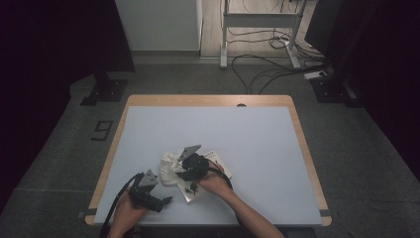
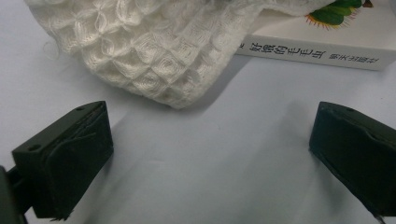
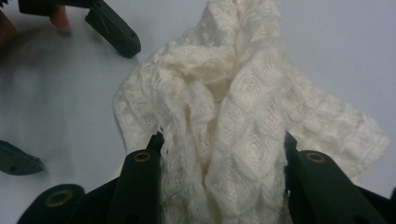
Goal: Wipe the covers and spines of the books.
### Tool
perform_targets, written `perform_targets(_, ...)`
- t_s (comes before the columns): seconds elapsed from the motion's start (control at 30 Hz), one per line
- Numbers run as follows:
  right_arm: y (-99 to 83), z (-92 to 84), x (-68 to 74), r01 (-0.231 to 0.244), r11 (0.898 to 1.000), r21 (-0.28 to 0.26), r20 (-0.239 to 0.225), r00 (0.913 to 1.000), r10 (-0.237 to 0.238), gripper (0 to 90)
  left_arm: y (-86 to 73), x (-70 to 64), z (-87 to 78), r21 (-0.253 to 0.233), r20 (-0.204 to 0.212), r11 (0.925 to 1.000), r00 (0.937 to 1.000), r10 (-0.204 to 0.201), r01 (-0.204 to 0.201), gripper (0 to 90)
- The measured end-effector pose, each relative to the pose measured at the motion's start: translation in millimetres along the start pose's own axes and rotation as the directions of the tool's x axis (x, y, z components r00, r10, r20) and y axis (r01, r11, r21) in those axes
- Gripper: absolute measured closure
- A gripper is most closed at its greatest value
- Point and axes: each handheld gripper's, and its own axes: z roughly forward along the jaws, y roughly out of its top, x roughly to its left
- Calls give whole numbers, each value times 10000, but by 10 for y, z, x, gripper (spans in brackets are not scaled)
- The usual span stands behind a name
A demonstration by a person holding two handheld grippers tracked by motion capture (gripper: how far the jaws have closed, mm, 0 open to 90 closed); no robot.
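A white waffle-knit cloth (image 1: 168, 166) lies bunched on the table, partly over a white picture book (image 1: 219, 165). My right gripper (image 1: 183, 171) is shut on a thick fold of the cloth (image 3: 233, 107), which fills the gap between its jaws (image 3: 224, 177). My left gripper (image 1: 166, 200) rests low near the front left edge, open and holding nothing. In the left gripper view its jaws (image 2: 210, 154) stand wide apart over bare table, with the cloth's edge (image 2: 154, 51) and the book's spine (image 2: 317, 51) just beyond them. One of its fingertips (image 3: 114, 32) appears past the cloth in the right gripper view.
The pale blue tabletop (image 1: 247, 144) has a wooden rim (image 1: 208, 100). Beyond its far edge the floor holds cables (image 1: 257, 69) and a desk frame (image 1: 257, 20). Dark stands (image 1: 106, 89) sit at both far corners.
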Motion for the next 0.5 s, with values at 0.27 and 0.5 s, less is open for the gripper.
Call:
perform_targets(0.27,131,-148,3,173,9994,-301,74,9998,-171,587,0,0,0,3,-1,10000,10000,5,-5,0)
perform_targets(0.5,259,-312,-4,276,9978,-602,149,9995,-268,586,0,2,-2,42,-1,10000,10000,35,-35,0)
